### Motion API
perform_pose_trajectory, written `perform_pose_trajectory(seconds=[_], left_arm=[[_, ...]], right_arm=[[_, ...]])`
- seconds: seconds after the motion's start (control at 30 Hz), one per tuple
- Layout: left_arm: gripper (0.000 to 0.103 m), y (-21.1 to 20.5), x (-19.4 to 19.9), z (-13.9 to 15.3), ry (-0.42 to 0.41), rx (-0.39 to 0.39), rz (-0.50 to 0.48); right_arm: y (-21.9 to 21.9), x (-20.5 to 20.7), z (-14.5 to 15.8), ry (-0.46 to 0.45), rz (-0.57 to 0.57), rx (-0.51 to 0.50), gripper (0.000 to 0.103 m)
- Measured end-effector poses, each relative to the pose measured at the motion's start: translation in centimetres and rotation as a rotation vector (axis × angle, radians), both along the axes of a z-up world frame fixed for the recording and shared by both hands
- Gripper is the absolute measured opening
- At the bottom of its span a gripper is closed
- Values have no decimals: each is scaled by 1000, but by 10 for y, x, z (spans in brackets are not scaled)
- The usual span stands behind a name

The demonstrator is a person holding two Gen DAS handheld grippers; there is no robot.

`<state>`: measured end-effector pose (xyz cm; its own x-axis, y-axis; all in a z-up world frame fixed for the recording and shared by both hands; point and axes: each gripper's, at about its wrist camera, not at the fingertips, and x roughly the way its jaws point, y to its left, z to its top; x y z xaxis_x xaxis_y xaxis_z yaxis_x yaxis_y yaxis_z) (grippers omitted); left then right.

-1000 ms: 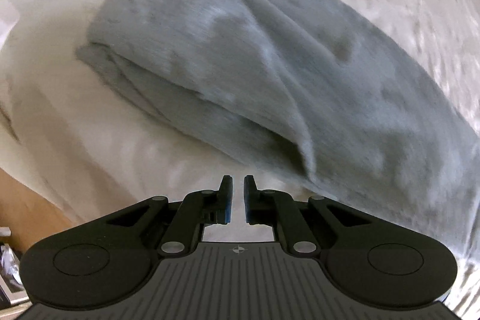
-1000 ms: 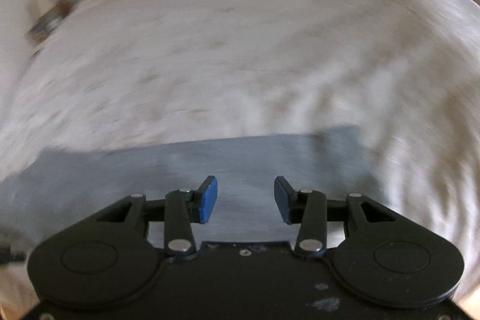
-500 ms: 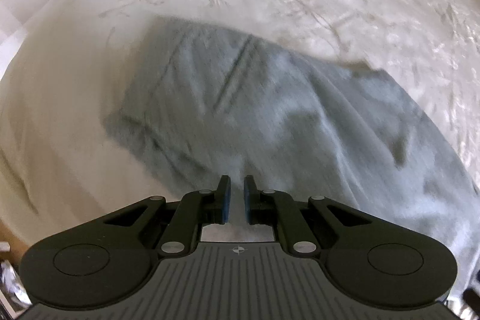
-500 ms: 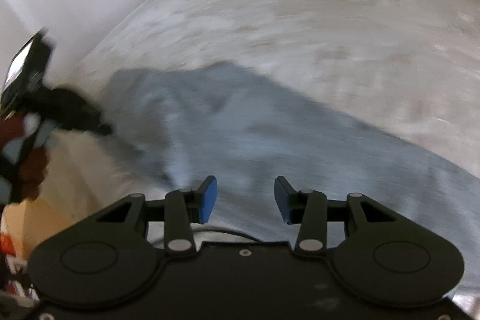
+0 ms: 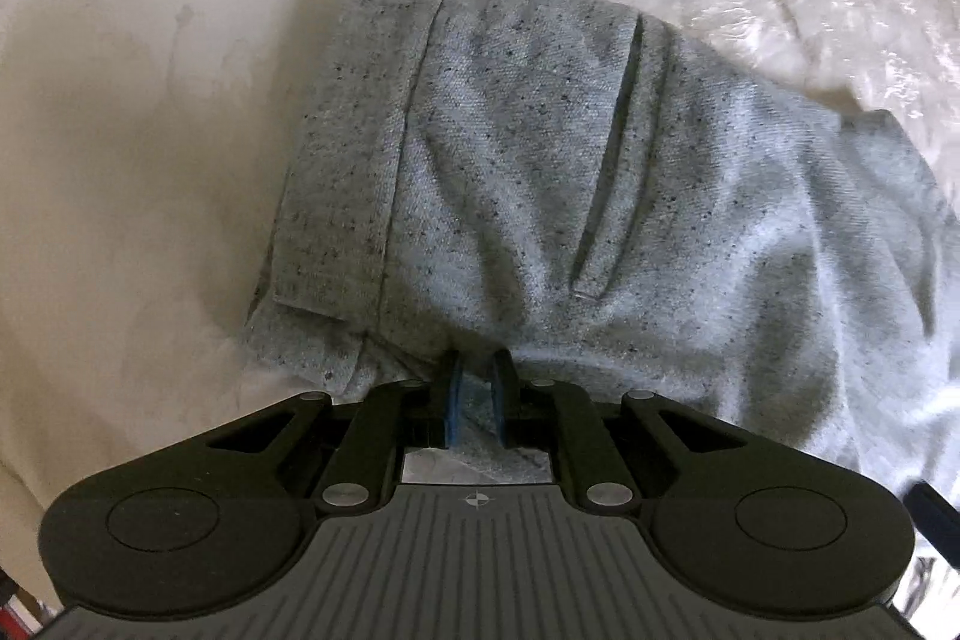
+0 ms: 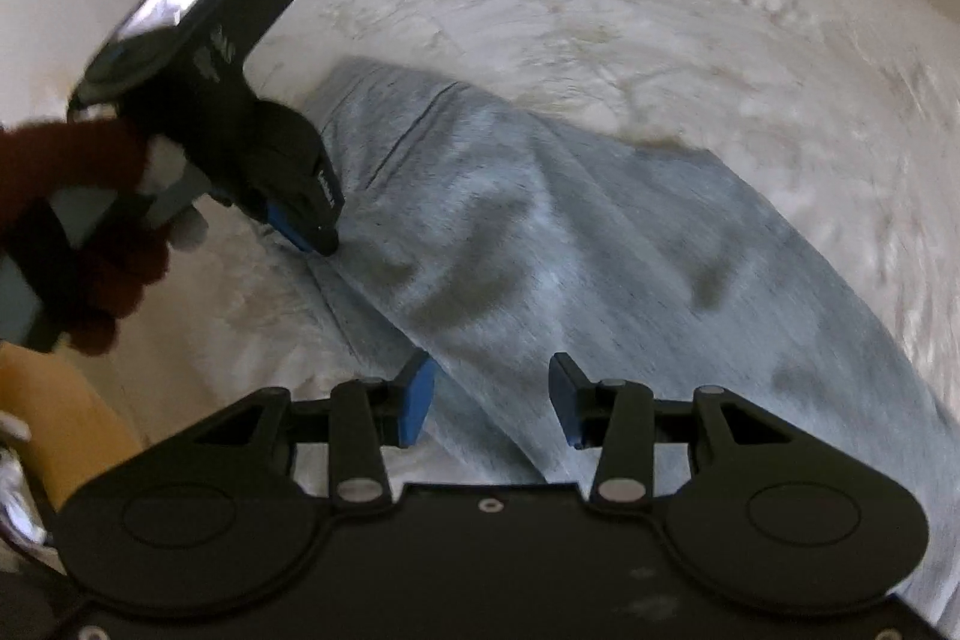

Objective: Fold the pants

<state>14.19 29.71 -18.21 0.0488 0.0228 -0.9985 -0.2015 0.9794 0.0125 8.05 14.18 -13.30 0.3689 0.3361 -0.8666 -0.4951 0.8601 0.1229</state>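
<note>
While your left claw [image 5: 474, 391] is clamped on the near waistband edge of the grey pants [image 5: 600, 172] lying on the bed [image 5: 132, 148], bring the right claw [image 6: 489, 400], its fingers apart, onto the fold edge beside it and pinch before lifting.

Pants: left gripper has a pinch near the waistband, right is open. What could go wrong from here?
1. The left gripper pinches only a small bunch at the edge of the pants; a pull may slip it free, or lift one layer only.
2. The right gripper is open above the fabric, holding nothing; a one-sided lift would probably skew the fold.
3. The pants lie wrinkled on the bedspread; folding now may set the creases.
</note>
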Motion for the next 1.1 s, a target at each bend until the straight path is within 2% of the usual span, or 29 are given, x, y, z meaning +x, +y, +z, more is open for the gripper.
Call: perform_pose_trajectory(seconds=[0.13, 0.27, 0.33, 0.43, 0.47, 0.57, 0.6, 0.63, 0.67, 0.77, 0.9, 0.93, 1.0, 1.1], left_arm=[[12, 9, -4, 18, -43, -36, 18], [12, 20, -11, 37, -88, -19, 14], [12, 24, -13, 45, -102, -14, 14], [12, 30, -14, 53, -115, -7, 18], [12, 29, -15, 54, -117, -5, 18], [12, 34, -16, 56, -117, -6, 25], [12, 33, -13, 56, -116, -6, 25], [12, 33, -12, 56, -117, -5, 24], [12, 32, -11, 58, -120, -3, 20], [12, 32, -11, 68, -144, 1, 7], [12, 28, -6, 89, -208, 14, -20], [12, 25, -4, 95, -227, 15, -31], [12, 18, 2, 99, -247, 7, -50], [12, 2, 14, 92, -246, -10, -85]], right_arm=[[29, 5, -12, -43, 91, -62, 45], [57, 1, -21, -114, 213, -135, 43], [69, -1, -29, -142, 286, -157, 37], [84, -8, -41, -184, 385, -216, 36], [90, -12, -47, -208, 422, -250, 34], [98, -22, -59, -290, 495, -343, 19], [99, -24, -62, -323, 508, -364, 9], [98, -24, -62, -346, 507, -369, 7], [96, -22, -59, -348, 494, -362, 6], [83, -10, -31, -301, 371, -239, 6], [55, 4, 12, -132, 217, 31, 6], [53, 2, 14, -99, 209, 62, 6], [58, -4, 7, -63, 232, 47, 6], [75, -15, -15, -59, 313, -37, 6]])
